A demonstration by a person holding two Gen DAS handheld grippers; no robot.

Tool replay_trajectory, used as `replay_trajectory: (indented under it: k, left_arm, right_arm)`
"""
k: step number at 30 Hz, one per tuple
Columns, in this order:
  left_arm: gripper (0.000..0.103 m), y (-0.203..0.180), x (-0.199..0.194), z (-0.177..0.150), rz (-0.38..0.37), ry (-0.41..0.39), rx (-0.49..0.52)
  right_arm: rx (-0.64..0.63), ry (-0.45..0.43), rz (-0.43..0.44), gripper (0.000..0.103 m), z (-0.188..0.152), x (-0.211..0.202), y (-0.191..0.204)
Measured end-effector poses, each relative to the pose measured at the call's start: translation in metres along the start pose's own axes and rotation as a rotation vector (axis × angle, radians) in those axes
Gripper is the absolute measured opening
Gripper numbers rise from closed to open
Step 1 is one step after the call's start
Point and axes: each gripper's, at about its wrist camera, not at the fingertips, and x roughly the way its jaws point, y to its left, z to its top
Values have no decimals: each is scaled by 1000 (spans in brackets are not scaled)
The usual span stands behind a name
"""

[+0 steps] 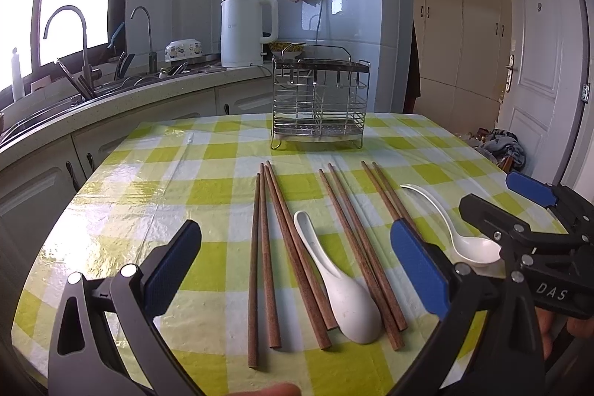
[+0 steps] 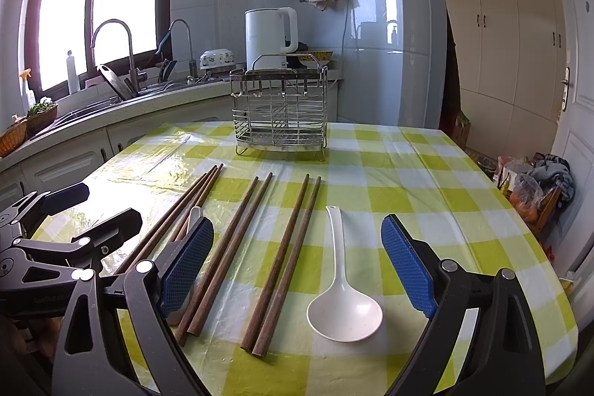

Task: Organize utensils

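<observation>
Several brown wooden chopsticks (image 1: 264,258) lie side by side on the green-checked tablecloth (image 1: 156,173); they also show in the right wrist view (image 2: 278,270). A short white spoon (image 1: 341,284) lies among them. A long white ladle spoon (image 2: 341,299) lies to their right, also in the left wrist view (image 1: 456,232). An empty wire utensil rack (image 1: 320,102) stands at the far side of the table, also in the right wrist view (image 2: 280,114). My left gripper (image 1: 295,258) is open above the chopsticks. My right gripper (image 2: 297,258) is open above the ladle spoon and chopsticks.
A counter with a sink (image 2: 85,106), faucets and a white kettle (image 1: 247,30) runs behind and left of the table. Bags and clothes (image 2: 534,184) lie on the floor at the right. A white door (image 1: 534,69) stands at the right.
</observation>
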Motion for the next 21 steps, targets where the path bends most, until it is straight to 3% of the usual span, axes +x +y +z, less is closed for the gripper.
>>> replay_trajectory:
  k: [21]
  left_arm:
    - [99,-1,3,-2,-9,2,0]
  right_arm:
    - [1,1,0,86,0,0,0]
